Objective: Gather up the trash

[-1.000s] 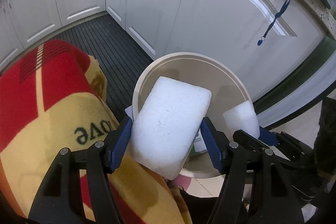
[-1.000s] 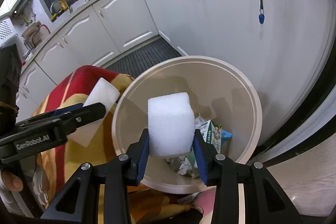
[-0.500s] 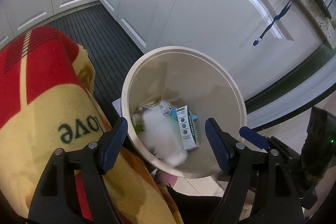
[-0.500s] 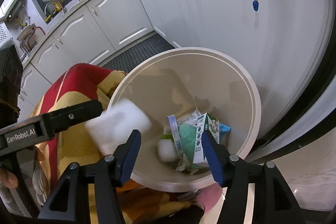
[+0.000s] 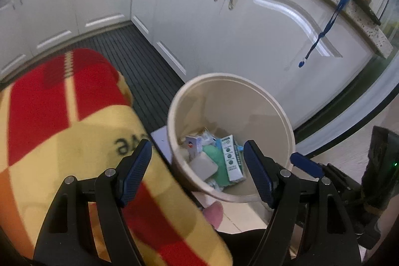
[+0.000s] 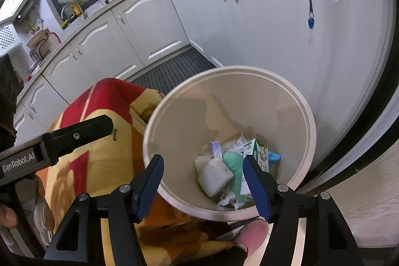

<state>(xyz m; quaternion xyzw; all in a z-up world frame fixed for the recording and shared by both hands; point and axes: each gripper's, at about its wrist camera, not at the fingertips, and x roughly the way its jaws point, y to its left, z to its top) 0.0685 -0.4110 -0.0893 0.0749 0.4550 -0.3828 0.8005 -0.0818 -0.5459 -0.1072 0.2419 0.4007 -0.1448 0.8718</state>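
Observation:
A beige round trash bin [image 5: 254,96] [image 6: 174,116] stands on the floor by white cabinets. Inside lie white foam blocks [image 6: 215,176] [image 5: 202,165], a green-and-white carton [image 5: 232,158] [image 6: 259,153] and other scraps. My left gripper [image 5: 197,166] is open and empty above the bin's near rim. My right gripper [image 6: 203,181] is open and empty over the bin. The left gripper's arm [image 6: 54,141] shows at the left of the right wrist view.
A red and yellow blanket [image 5: 62,121] [image 6: 99,153] covers something left of the bin. White cabinet doors [image 5: 249,29] stand behind. A dark ribbed mat [image 5: 129,59] lies on the floor. A blue lanyard [image 5: 321,31] hangs from the counter.
Both grippers opened and dropped their white foam blocks into the bin. The blocks now lie at the bottom. Both grippers have pulled back slightly.

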